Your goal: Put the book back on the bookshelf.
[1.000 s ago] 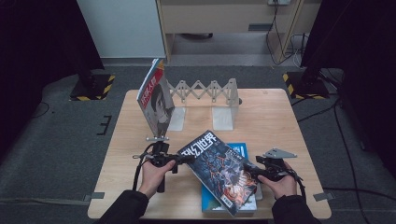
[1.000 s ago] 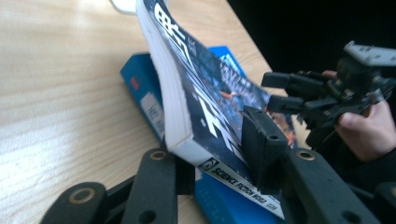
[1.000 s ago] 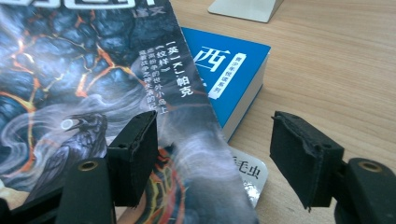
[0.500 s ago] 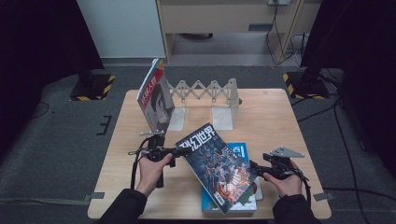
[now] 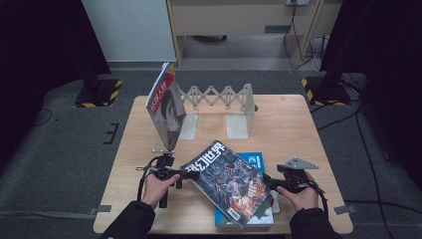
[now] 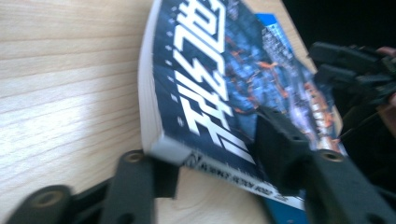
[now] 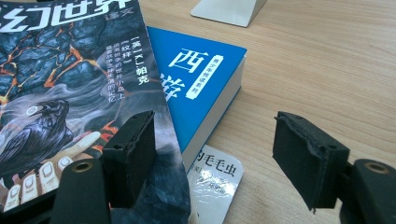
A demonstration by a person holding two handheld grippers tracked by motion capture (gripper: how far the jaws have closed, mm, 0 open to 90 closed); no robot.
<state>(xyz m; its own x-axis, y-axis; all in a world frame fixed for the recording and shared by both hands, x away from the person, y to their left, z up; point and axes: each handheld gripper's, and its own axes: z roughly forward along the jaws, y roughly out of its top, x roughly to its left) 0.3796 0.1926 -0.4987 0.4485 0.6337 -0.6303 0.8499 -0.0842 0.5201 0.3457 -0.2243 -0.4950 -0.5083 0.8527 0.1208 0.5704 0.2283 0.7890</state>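
High view: a pale wooden desk [image 5: 298,124] stands on grey carpet in a dim room, with a light cabinet and cables behind it. At the back of the desk an accordion-style book rack [image 5: 219,99] holds one upright magazine [image 5: 166,107], leaning at its left end. Near the front edge a dark science-fiction magazine [image 5: 226,181] lies tilted across a blue book [image 5: 254,160]. The left claw [image 5: 186,174] meets the dark magazine's left corner; the right claw [image 5: 271,183] sits at its right edge.

Left gripper view: the left claw [image 6: 210,158] has just been opening. Its jaws stand either side of the dark magazine's [image 6: 219,79] corner, which juts between them; one pad rests against the cover, and I cannot tell whether the other presses.

Right gripper view: the right claw [image 7: 215,154] is spread. One jaw lies over the dark magazine's [image 7: 70,84] cover, the other hangs above bare wood, pinching nothing. The blue book [image 7: 196,79] sits beneath, with a small glossy booklet [image 7: 215,182] under that.

The step in hand appears to be regripping the dark magazine so it can go into the rack. The next move likely calls for a firm pinch on its corner before lifting it upright.
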